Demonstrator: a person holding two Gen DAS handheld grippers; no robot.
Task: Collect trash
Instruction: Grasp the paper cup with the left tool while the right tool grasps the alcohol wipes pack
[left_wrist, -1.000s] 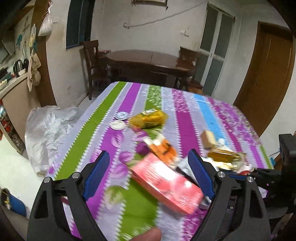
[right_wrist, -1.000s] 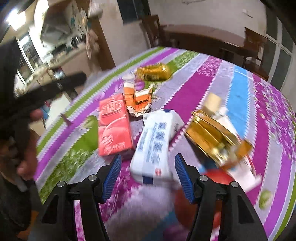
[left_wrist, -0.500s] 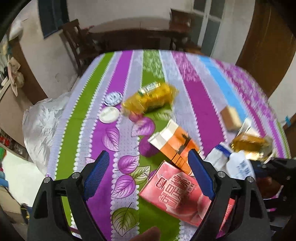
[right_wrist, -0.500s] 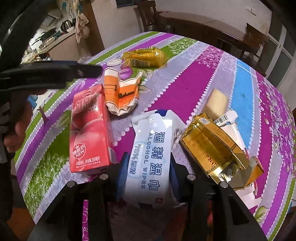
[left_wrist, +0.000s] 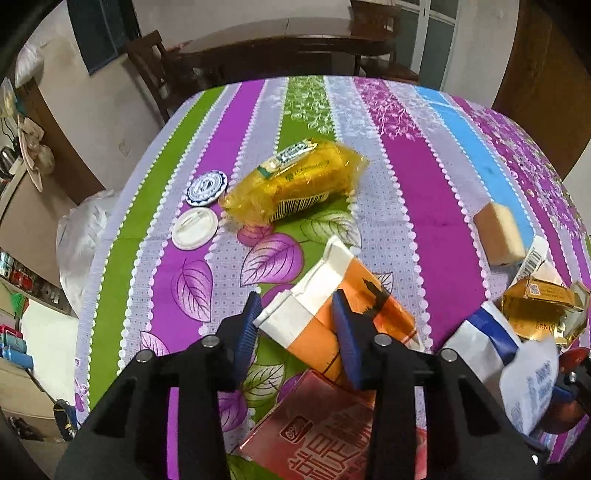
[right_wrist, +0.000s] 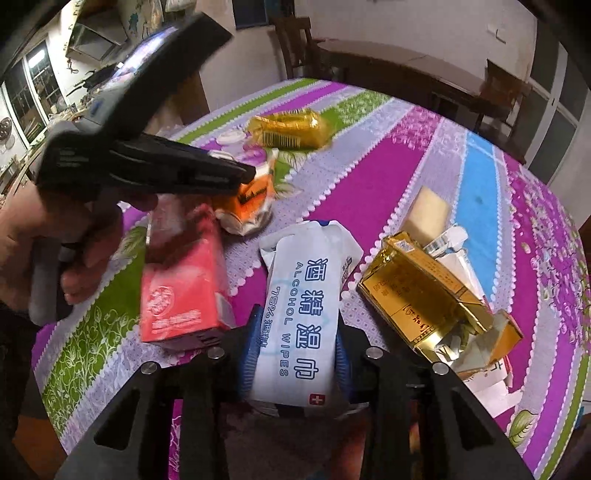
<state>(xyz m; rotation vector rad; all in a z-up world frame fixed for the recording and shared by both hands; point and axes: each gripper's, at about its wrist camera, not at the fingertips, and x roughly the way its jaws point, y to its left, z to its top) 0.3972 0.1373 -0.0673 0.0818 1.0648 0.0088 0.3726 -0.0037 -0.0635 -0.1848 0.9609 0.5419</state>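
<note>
My left gripper (left_wrist: 297, 325) is shut on the near end of a crushed orange and white carton (left_wrist: 332, 299) on the striped tablecloth. That carton shows in the right wrist view (right_wrist: 251, 199) under the left gripper's fingers. My right gripper (right_wrist: 295, 347) is shut on a white alcohol wipes pack (right_wrist: 306, 306), which also shows at the right of the left wrist view (left_wrist: 528, 380). A red drink carton (right_wrist: 184, 288) lies left of the wipes. A gold box (right_wrist: 424, 295) lies to their right. A yellow wrapper (left_wrist: 295, 184) lies farther back.
Two round lids (left_wrist: 199, 210) lie left of the yellow wrapper. A tan sponge-like block (left_wrist: 498, 232) lies at the right. A white plastic bag (left_wrist: 81, 236) hangs off the table's left edge. A dark wooden table and chairs (left_wrist: 288, 44) stand behind.
My left gripper has moved forward past the red carton and closed on the orange carton. My right gripper has stayed closed on the wipes pack.
</note>
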